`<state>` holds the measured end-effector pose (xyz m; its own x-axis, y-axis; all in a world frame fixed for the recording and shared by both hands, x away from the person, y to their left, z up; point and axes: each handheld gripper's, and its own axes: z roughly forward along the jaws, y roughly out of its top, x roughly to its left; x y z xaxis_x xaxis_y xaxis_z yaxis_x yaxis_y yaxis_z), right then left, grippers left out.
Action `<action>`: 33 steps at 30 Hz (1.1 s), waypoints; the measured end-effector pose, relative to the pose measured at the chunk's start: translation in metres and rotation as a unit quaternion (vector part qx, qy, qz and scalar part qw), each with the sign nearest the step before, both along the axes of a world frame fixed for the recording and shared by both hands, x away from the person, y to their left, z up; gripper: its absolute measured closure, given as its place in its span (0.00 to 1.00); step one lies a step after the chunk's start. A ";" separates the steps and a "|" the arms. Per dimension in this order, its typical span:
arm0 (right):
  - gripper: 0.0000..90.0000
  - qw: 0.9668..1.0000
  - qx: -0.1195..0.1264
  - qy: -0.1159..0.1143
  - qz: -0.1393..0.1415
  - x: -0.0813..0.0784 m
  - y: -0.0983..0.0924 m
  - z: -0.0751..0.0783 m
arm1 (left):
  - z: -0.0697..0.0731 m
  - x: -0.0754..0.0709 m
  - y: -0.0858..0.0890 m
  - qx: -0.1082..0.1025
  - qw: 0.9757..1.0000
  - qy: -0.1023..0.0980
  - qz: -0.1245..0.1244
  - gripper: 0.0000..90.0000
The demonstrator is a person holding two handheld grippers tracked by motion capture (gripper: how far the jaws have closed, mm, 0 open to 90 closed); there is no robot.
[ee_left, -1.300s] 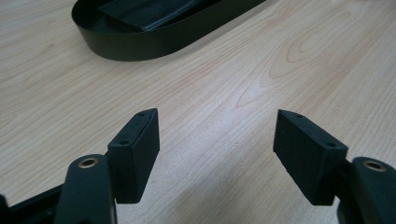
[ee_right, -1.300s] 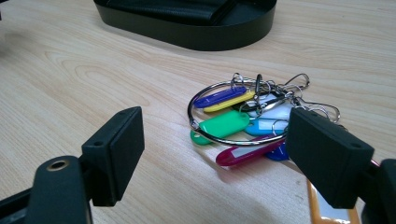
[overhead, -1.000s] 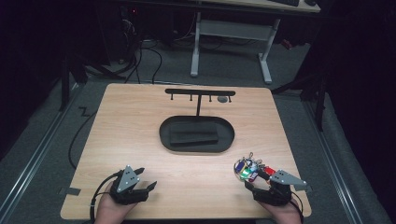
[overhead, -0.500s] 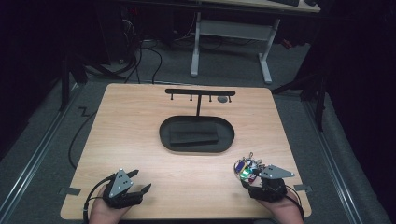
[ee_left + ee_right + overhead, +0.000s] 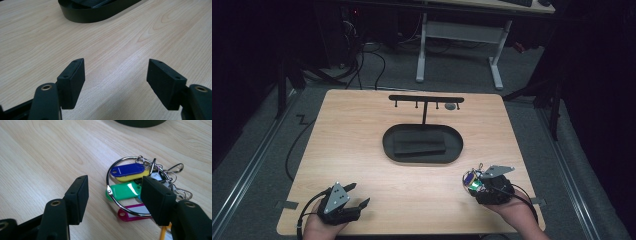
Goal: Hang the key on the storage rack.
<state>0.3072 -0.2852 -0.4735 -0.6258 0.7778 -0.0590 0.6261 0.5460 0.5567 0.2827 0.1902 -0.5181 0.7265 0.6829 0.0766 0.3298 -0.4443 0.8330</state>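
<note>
Two black jaws of the right gripper (image 5: pixel 113 200) stand part open above the table (image 5: pixel 37 152), and they have just been closing. Nothing is pinched between them: the pads press on no thing. One jaw rises at 7 o'clock in the right gripper view, the other at 4 o'clock. A key ring (image 5: pixel 135 190) lies flat on the wood past the pads, partly behind the 4 o'clock jaw. It is a large steel hoop with plastic tags: a blue tag (image 5: pixel 127 169) at 12 o'clock within the hoop, a yellow tag (image 5: pixel 130 178) just under it, a green tag (image 5: pixel 123 190) in the middle, and a pink tag (image 5: pixel 131 213) at 6 o'clock, poking out under the hoop. Small wire loops bunch at 2 o'clock on the hoop.

From the high view, the right gripper (image 5: pixel 484 182) sits at 5 o'clock on the table (image 5: pixel 357 130), held in a hand that enters from the bottom edge. The key ring (image 5: pixel 471 180) shows as a bright spot at the gripper's 9 o'clock side.

Both jaws of the left gripper (image 5: pixel 115 82) are spread wide over bare wood, with nothing between them. In the high view the left gripper (image 5: pixel 354 195) rests at 7 o'clock on the table, well apart from the right one.

At the table's middle lies a black oval tray (image 5: pixel 422 145); its rim (image 5: pixel 100 15) shows at 12 o'clock in the left gripper view. Behind the tray, at 12 o'clock, stands a black rack (image 5: pixel 426 100), a post with a crossbar that bears small hooks.
</note>
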 end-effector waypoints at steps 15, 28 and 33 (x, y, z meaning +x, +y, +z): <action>0.64 0.988 -0.112 0.085 0.058 0.022 0.020 -0.005 | -0.001 -0.001 -0.009 0.009 1.000 -0.001 -0.023 0.35; 0.89 0.973 -0.175 0.108 0.104 0.036 0.036 -0.014 | -0.001 0.001 -0.006 0.010 1.000 -0.001 -0.021 0.35; 0.95 0.969 -0.189 0.110 0.112 0.035 0.042 -0.014 | 0.000 0.000 -0.004 0.012 1.000 -0.004 -0.019 0.35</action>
